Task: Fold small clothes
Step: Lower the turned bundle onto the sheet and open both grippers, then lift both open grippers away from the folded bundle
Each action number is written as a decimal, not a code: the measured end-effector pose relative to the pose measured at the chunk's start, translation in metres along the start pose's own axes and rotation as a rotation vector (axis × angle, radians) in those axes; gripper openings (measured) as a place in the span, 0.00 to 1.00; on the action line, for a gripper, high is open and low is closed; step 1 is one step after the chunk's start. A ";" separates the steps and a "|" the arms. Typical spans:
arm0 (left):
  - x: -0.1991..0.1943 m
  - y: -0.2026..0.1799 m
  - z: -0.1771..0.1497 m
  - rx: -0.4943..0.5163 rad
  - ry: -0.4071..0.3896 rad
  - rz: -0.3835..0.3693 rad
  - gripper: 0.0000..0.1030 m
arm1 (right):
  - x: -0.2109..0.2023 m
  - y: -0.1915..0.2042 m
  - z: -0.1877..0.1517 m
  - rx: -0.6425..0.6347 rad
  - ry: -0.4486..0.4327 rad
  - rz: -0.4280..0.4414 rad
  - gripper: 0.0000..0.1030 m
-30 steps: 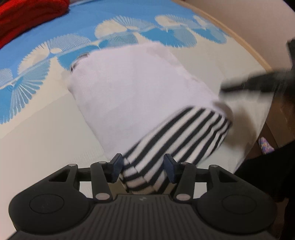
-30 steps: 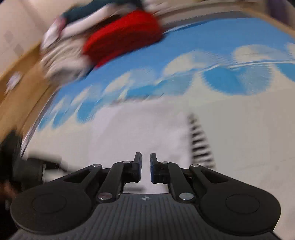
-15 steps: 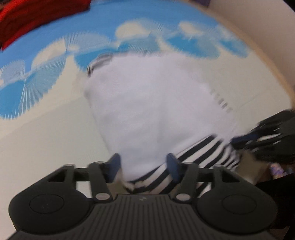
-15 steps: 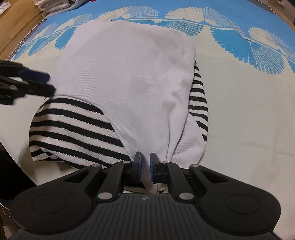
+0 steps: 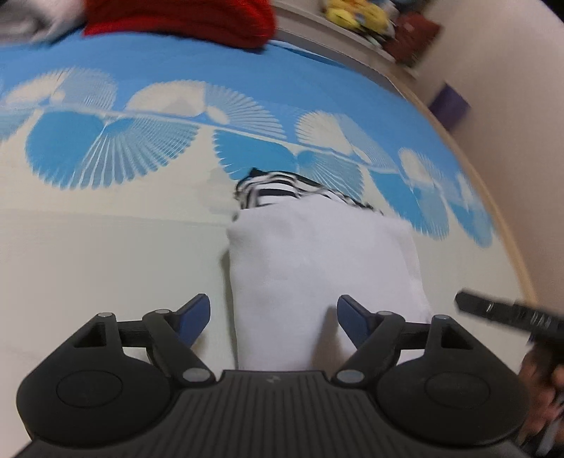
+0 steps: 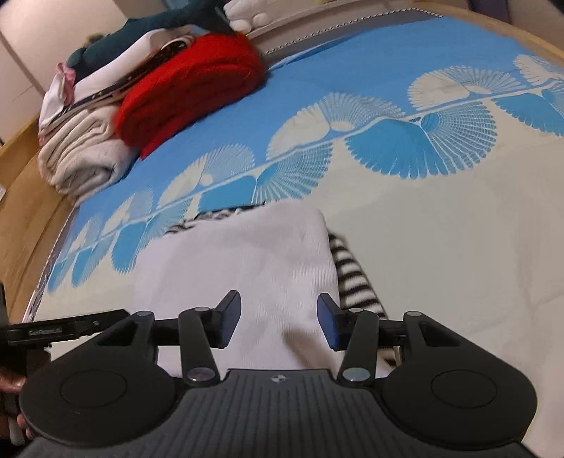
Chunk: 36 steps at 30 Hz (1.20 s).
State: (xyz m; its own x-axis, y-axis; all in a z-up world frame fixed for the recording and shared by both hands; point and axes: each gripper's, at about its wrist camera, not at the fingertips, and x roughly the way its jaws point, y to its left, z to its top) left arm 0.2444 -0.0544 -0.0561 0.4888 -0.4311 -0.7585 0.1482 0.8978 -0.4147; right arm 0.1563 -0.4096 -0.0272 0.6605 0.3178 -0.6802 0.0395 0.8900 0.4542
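A home bedroom is shown: a bed is spread with a blue-and-cream fan-patterned bedspread, folded laundry including a red knit sweater is stacked at its edge, and plush toys are ranged beyond it.

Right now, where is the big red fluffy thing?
The red sweater sits folded at the far end of the bed, upper left in the right wrist view, leaning against the pile of folded clothes, well beyond the white garment.
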 end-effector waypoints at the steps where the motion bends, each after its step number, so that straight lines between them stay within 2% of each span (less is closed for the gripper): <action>1: 0.005 0.005 0.002 -0.038 0.002 -0.018 0.82 | 0.006 0.001 0.001 0.003 -0.001 -0.009 0.51; 4: 0.025 0.017 0.012 -0.143 0.028 -0.083 0.82 | 0.029 0.001 0.001 0.015 0.027 -0.068 0.53; 6: 0.040 0.025 0.018 -0.187 0.059 -0.117 0.87 | 0.043 0.001 0.000 0.027 0.058 -0.104 0.53; 9: 0.068 0.037 0.026 -0.246 0.106 -0.168 0.88 | 0.063 -0.004 -0.003 0.018 0.120 -0.189 0.53; 14: 0.109 0.050 0.031 -0.329 0.143 -0.238 0.87 | 0.078 -0.014 -0.008 0.050 0.172 -0.220 0.53; 16: 0.115 0.046 0.034 -0.291 0.123 -0.239 0.70 | 0.082 -0.016 -0.009 0.064 0.180 -0.222 0.53; 17: 0.115 0.041 0.039 -0.252 0.123 -0.234 0.48 | 0.084 -0.017 -0.008 0.073 0.182 -0.227 0.53; 18: 0.112 0.037 0.045 -0.214 0.126 -0.221 0.37 | 0.086 -0.016 -0.008 0.081 0.181 -0.235 0.52; 20: 0.094 0.031 0.063 -0.157 0.073 -0.210 0.34 | 0.089 -0.012 -0.002 0.110 0.166 -0.244 0.49; 23: 0.061 0.023 0.089 -0.008 -0.062 -0.147 0.37 | 0.091 0.003 0.010 0.144 0.117 -0.215 0.48; 25: 0.051 0.031 0.101 0.040 -0.120 -0.082 0.41 | 0.093 0.017 0.019 0.124 0.073 -0.212 0.48; 26: 0.046 0.037 0.103 0.039 -0.138 -0.053 0.45 | 0.093 0.025 0.022 0.110 0.049 -0.211 0.48; 27: 0.043 0.045 0.105 0.021 -0.156 -0.026 0.54 | 0.091 0.033 0.025 0.100 0.023 -0.206 0.48; 30: 0.025 0.061 0.108 0.027 -0.186 0.064 0.63 | 0.077 0.053 0.027 0.074 -0.048 -0.133 0.48; 33: -0.006 0.060 0.100 0.088 -0.213 0.060 0.69 | 0.067 0.073 0.022 -0.014 -0.057 -0.052 0.50; 35: -0.019 0.053 0.086 0.152 -0.166 -0.007 0.68 | 0.069 0.084 0.015 -0.096 -0.005 -0.039 0.50; 36: -0.018 0.045 0.076 0.208 -0.124 -0.020 0.67 | 0.075 0.087 0.011 -0.139 0.044 -0.060 0.50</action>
State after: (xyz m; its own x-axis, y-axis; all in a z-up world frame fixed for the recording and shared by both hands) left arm 0.3075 0.0007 -0.0231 0.5840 -0.4463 -0.6781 0.3268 0.8939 -0.3069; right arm 0.2169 -0.3116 -0.0321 0.6267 0.2739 -0.7295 -0.0279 0.9435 0.3302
